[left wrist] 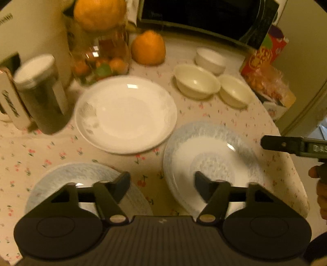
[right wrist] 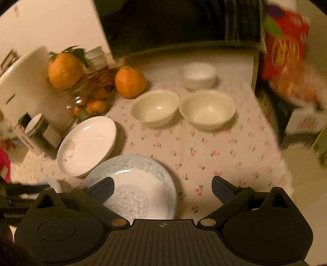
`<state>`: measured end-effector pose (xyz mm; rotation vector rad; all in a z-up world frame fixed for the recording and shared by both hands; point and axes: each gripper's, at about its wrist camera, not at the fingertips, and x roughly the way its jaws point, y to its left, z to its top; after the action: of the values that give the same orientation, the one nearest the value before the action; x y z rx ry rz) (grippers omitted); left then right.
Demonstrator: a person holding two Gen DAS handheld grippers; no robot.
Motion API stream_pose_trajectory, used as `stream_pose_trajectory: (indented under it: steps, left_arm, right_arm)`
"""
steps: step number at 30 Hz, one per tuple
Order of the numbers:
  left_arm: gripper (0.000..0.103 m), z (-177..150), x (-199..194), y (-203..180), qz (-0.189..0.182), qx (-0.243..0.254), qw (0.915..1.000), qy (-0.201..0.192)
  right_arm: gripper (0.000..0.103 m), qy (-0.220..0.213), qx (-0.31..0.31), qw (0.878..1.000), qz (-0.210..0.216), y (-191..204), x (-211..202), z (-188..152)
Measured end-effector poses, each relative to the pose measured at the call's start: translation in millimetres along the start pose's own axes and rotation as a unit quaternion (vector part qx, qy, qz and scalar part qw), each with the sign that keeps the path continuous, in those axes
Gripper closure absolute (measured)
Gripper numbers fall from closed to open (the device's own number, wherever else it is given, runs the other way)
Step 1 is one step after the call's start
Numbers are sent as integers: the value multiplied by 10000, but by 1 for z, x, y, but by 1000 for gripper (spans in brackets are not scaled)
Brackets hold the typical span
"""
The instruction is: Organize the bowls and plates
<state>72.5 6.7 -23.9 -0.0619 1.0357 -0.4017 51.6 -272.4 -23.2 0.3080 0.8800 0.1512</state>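
A white plate lies mid-table, also in the right wrist view. A blue-patterned plate lies to its right, near the table edge, also in the right wrist view. A second blue-patterned plate lies at the near left. Two cream bowls and a white bowl stand at the back; they also show in the right wrist view. My left gripper is open and empty above the gap between the blue plates. My right gripper is open and empty over the right blue plate's edge.
The table has a floral cloth. A dark jar, a glass jar of fruit, two oranges, a microwave and a red box crowd the back. The table's edge curves at right.
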Motion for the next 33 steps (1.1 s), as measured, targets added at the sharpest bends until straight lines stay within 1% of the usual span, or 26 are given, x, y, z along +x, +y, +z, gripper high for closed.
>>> stream_pose_trajectory:
  steps: [1, 2, 4, 7, 8, 9, 10, 11, 12, 13, 15, 17, 18, 22, 28, 33]
  left_arm:
    - [54, 0, 3, 1, -28, 15, 10000, 48]
    - [54, 0, 4, 1, -93, 34, 9999, 50]
    - [59, 3, 12, 2, -66, 64, 9999, 121]
    - [69, 7, 20, 5, -117, -84, 9995, 269]
    - [71, 7, 23, 5, -122, -123, 9993, 321]
    - [75, 7, 26, 5, -129, -142, 9992, 363]
    - [78, 8, 29, 5, -101, -129, 9992, 377]
    - [80, 8, 30, 4, -74, -109, 9991, 399]
    - [84, 8, 32, 3, -50, -83, 9991, 416]
    - [89, 7, 33, 2, -40, -66, 9990, 436]
    - [93, 7, 36, 1, -32, -34, 9989, 460]
    - [93, 6, 35, -1, 31, 63, 9992, 403]
    - [93, 6, 35, -3, 37, 122, 9992, 391]
    - [93, 6, 36, -5, -93, 153, 9992, 367]
    - [93, 9, 41, -18, -199, 263, 9991, 284]
    - [93, 11, 47, -29, -189, 366, 9988, 282]
  right_arm:
    - [11, 219, 166, 9996, -15, -6, 8, -1]
    - [13, 450, 315, 9985, 25, -11, 14, -1]
    - [15, 589, 479, 9969, 214, -18, 19, -2]
    - [25, 750, 596, 9950, 275, -21, 29, -1]
    - [32, 793, 661, 9941, 318, -23, 31, -1]
    - [40, 852, 750, 9929, 349, -24, 35, -1]
    - [44, 906, 841, 9916, 373, -25, 38, -1]
    - [54, 948, 928, 9904, 377, -27, 41, -1]
    - [62, 992, 996, 9894, 371, -29, 44, 0]
    - [66, 1034, 1061, 9882, 381, -30, 47, 0]
    - [83, 1094, 1147, 9864, 427, -32, 53, 0]
    - [90, 1123, 1174, 9857, 441, -33, 56, -1]
    - [92, 1105, 1112, 9869, 389, -31, 55, 0]
    - [92, 907, 911, 9915, 194, -28, 50, 3]
    - [92, 742, 1011, 9921, -13, -41, 46, 9]
    - [91, 717, 1179, 9904, -77, -53, 45, 10]
